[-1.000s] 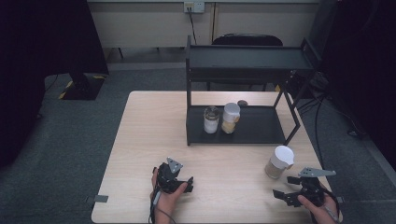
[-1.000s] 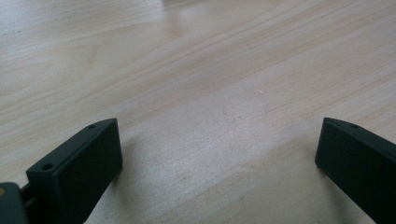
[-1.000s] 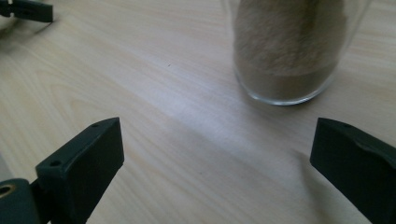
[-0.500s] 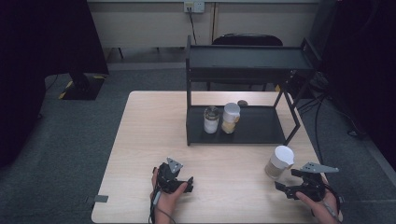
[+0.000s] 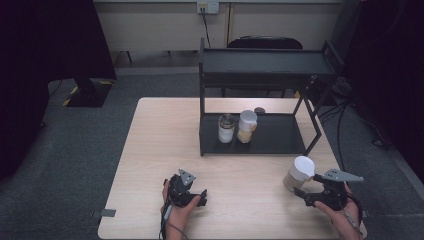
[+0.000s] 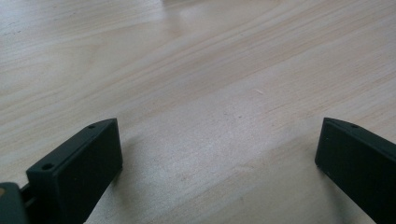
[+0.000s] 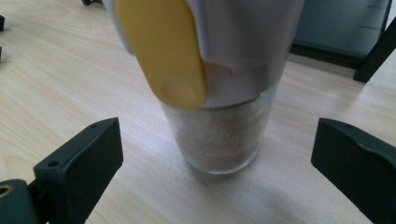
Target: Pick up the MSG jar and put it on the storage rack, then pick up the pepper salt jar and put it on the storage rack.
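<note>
My right gripper (image 5: 301,194) wide open just near the white-capped jar (image 5: 298,173), nothing held, my left gripper (image 5: 199,196) wide open over bare table (image 5: 150,150), empty

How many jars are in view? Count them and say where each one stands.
3. Two stand side by side on the rack's lower shelf: a dark-lidded jar and a white-lidded jar. A third jar stands on the table before the right gripper.

no legible text, labels or numbers anywhere
</note>
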### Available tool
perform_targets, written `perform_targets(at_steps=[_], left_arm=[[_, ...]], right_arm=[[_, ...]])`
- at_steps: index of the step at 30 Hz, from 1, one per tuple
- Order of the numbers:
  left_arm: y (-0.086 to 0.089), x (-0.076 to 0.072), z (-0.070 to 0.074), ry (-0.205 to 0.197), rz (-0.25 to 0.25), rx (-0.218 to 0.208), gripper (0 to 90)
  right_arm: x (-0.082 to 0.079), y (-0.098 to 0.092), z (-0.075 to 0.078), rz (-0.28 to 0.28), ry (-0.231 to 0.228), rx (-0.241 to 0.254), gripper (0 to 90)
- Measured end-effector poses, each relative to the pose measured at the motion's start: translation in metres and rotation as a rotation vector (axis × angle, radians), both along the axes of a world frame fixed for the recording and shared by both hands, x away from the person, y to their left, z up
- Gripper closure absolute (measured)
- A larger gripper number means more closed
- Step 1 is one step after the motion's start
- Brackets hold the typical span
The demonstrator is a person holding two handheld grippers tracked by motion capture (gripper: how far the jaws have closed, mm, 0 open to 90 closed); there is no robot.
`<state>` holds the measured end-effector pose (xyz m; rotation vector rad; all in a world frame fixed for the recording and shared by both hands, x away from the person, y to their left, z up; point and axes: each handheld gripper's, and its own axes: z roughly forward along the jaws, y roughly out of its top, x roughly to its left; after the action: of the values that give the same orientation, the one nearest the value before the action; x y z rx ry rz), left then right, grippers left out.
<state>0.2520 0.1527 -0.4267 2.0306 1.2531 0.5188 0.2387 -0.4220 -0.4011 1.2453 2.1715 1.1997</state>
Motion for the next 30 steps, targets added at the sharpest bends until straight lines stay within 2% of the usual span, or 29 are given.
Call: perform_targets(at_steps=[13, 30], left_arm=[[0.0, 0.0, 0.0, 0.0, 0.0, 0.0, 0.0], [0.0, 0.0, 0.0, 0.0, 0.0, 0.0, 0.0]], right_arm=[[0.002, 0.0043, -0.0028, -0.013, -0.05, 0.015, 3.1], [0.0054, 0.0085, -0.0108, -0.01, -0.107, 0.01, 19.1]])
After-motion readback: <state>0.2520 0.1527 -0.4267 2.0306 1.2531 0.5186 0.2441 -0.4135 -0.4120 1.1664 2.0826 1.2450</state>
